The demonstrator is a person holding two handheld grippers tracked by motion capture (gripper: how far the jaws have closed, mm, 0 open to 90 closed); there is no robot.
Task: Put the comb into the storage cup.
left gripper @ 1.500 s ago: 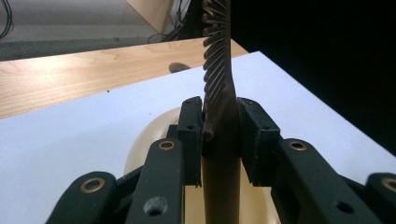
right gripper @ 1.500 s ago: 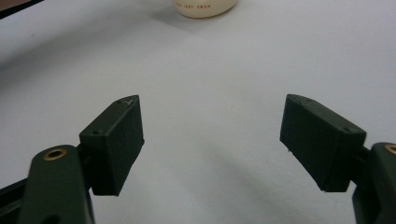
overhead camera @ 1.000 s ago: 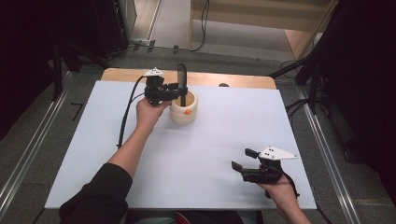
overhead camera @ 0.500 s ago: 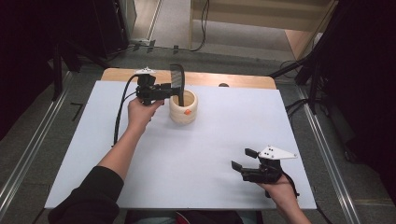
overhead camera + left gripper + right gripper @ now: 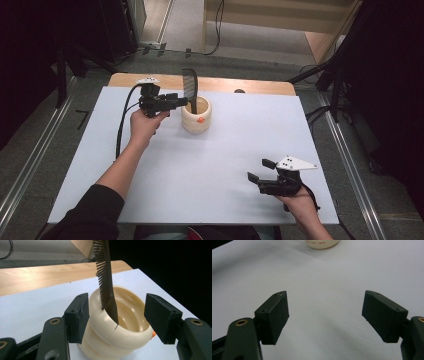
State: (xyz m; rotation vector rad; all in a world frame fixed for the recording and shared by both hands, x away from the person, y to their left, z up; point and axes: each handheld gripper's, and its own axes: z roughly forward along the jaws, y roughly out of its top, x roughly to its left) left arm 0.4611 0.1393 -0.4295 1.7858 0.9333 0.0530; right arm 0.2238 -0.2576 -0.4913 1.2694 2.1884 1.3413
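Note:
A dark comb [image 5: 190,85] stands upright in a cream ribbed cup [image 5: 196,117] at the back of the table, leaning on the cup's rim. My left gripper [image 5: 181,101] is just left of the cup and open. In the left gripper view its jaws stand on either side of the cup [image 5: 125,315] and the comb [image 5: 105,272] and touch neither. My right gripper [image 5: 259,170] rests open near the front right of the table, and nothing lies between its jaws in the right gripper view [image 5: 325,307].
A white sheet [image 5: 210,165] covers the table, with a wooden strip [image 5: 250,85] along the far edge. The cup has a small orange mark [image 5: 200,120] on its near side. Dark stands and cables surround the table.
My left gripper has drawn back to the left, away from the cup. The comb has stayed standing in the cup. The right gripper has not moved.

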